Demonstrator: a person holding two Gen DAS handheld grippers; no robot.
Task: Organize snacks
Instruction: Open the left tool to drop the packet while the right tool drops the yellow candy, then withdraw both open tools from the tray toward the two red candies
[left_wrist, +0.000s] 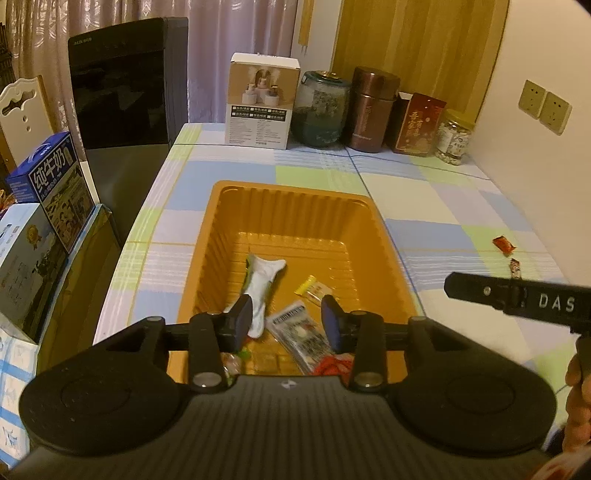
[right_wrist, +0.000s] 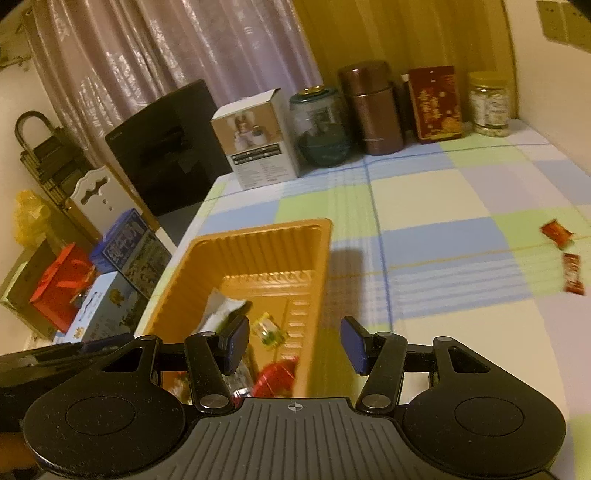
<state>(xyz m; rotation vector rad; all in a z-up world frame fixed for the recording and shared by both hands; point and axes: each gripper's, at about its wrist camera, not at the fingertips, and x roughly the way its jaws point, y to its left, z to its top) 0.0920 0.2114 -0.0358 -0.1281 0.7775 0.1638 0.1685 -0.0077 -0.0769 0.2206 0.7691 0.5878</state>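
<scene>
An orange plastic tray (left_wrist: 229, 236) sits on the checked tablecloth and holds several snacks: a white and green packet (left_wrist: 263, 280), a small yellow packet (left_wrist: 312, 290), a clear printed packet (left_wrist: 299, 332) and a red one (left_wrist: 334, 365). My left gripper (left_wrist: 287, 321) is open and empty above the tray's near end. My right gripper (right_wrist: 295, 345) is open and empty over the tray's right rim (right_wrist: 317, 266); its body shows in the left wrist view (left_wrist: 517, 299). Two red snack packets (right_wrist: 556, 232) (right_wrist: 572, 278) lie on the cloth at the right.
At the back of the table stand a white box (left_wrist: 260, 101), a glass jar (left_wrist: 321, 109), a brown canister (left_wrist: 371, 109), a red box (left_wrist: 417, 123) and a jar of nuts (left_wrist: 452, 136). Milk cartons (left_wrist: 51, 184) and a black appliance (left_wrist: 122, 92) stand left of the table. A wall rises at the right.
</scene>
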